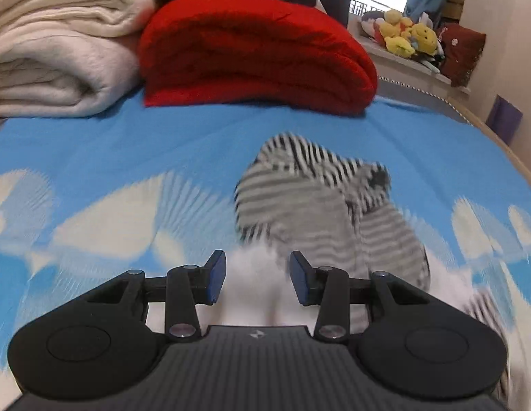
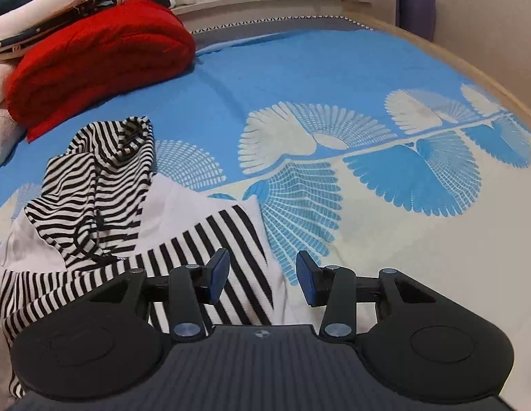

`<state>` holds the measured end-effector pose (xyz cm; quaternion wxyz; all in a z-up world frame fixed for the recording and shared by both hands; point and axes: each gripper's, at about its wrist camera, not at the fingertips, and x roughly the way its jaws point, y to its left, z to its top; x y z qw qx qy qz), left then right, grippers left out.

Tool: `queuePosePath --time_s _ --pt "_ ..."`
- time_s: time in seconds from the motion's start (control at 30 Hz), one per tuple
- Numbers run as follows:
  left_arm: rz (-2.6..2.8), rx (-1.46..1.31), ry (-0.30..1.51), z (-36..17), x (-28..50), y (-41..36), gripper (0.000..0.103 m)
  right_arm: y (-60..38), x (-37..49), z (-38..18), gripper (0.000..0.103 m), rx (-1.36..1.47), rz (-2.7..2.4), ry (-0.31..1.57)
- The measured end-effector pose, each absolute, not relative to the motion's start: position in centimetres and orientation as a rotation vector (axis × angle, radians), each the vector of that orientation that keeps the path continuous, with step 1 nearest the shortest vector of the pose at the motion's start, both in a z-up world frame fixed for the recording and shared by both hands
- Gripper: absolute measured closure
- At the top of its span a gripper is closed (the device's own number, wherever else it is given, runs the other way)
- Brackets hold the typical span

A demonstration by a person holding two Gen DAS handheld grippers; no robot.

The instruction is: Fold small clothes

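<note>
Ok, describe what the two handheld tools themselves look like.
Both look alike. The left tool and right tool each have two blue flat pads on black linkage arms with silver pivot pins. Behind sit two round black housings either side of a ribbed dark grey body with a small pale logo. No cables, hands or sleeves are visible.

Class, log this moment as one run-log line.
left gripper: open, empty | right gripper: open, empty | black-and-white striped hooded garment: crumpled on blue patterned bedspread

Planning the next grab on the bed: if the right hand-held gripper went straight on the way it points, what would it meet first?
Probably the striped garment: its white edge lies between the open right hand-held gripper fingers, with the blue patterned bedspread just beyond. Depth is unclear.
</note>
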<state>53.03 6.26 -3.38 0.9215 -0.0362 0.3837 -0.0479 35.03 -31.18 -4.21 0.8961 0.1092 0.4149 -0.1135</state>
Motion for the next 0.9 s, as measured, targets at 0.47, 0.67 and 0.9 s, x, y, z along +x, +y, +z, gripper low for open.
queuePosePath --time_s 0.47,0.67,0.9 --pt "0.046 -0.094 0.896 -9.8 77.4 1.2 0.036 -32.0 35.5 -5.1 0.058 0.228 -0.256 0.890" --pt "-0.013 -0.083 0.979 -11.9 79.4 -0.3 0.097 -33.2 35.6 -4.8 0.058 0.216 -0.301 0.876" --pt "-0.288 0.100 0.779 -5.5 68.9 -3.0 0.098 -33.4 35.3 -3.6 0.058 0.251 -0.294 0.864"
